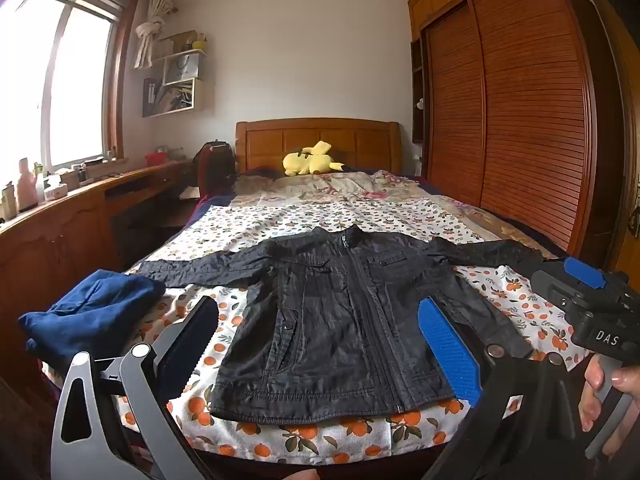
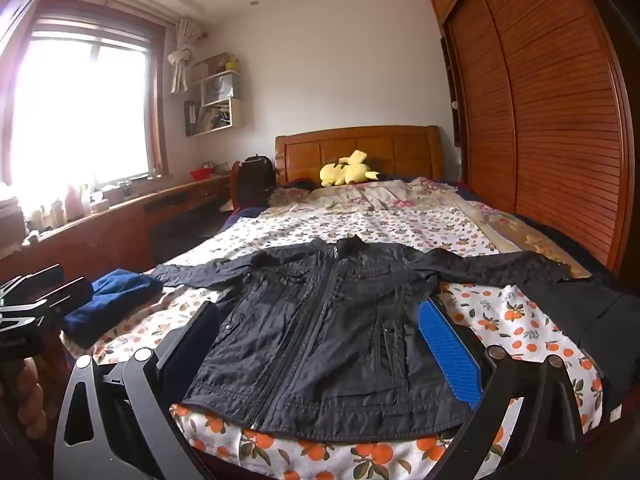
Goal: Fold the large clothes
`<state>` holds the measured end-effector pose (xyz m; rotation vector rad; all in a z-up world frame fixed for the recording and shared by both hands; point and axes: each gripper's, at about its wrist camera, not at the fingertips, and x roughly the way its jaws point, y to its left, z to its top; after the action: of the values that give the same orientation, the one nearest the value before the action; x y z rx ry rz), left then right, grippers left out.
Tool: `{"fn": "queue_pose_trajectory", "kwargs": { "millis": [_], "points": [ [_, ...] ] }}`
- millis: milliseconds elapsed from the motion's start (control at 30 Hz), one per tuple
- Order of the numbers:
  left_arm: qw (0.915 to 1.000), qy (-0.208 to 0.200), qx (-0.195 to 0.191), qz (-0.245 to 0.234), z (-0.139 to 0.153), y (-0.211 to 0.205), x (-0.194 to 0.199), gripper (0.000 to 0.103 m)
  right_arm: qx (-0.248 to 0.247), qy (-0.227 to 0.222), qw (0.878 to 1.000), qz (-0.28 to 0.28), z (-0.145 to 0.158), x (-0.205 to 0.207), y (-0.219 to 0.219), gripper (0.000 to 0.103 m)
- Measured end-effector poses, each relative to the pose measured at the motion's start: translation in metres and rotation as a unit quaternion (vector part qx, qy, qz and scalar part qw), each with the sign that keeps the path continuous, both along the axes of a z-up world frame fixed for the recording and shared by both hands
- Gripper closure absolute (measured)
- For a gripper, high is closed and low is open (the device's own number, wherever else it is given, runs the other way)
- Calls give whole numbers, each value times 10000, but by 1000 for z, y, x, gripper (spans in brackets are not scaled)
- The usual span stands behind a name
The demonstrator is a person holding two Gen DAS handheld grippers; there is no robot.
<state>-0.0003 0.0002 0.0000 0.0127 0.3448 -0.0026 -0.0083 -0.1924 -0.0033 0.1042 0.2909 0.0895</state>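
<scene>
Nothing's been folded yet: the black jacket [image 1: 344, 320] is laid flat, zipped, sleeves spread, at the near end of the bed [image 1: 360, 208], while the left tongs [image 1: 320, 344] and right tongs [image 2: 320, 344] are held spread wide, empty.

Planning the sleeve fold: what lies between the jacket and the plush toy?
Only bare floral bedding between the black jacket and yellow plush toy, in both wrist views.
</scene>
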Motion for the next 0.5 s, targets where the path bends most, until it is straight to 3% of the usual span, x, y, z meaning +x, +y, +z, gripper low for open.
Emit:
{"fn": "queue_pose_trajectory", "kwargs": {
  "millis": [500],
  "points": [
    [10000,-4,38,9,0,-1,0,2,6,27,10000,5,1,-1,-1,7]
  ]
}}
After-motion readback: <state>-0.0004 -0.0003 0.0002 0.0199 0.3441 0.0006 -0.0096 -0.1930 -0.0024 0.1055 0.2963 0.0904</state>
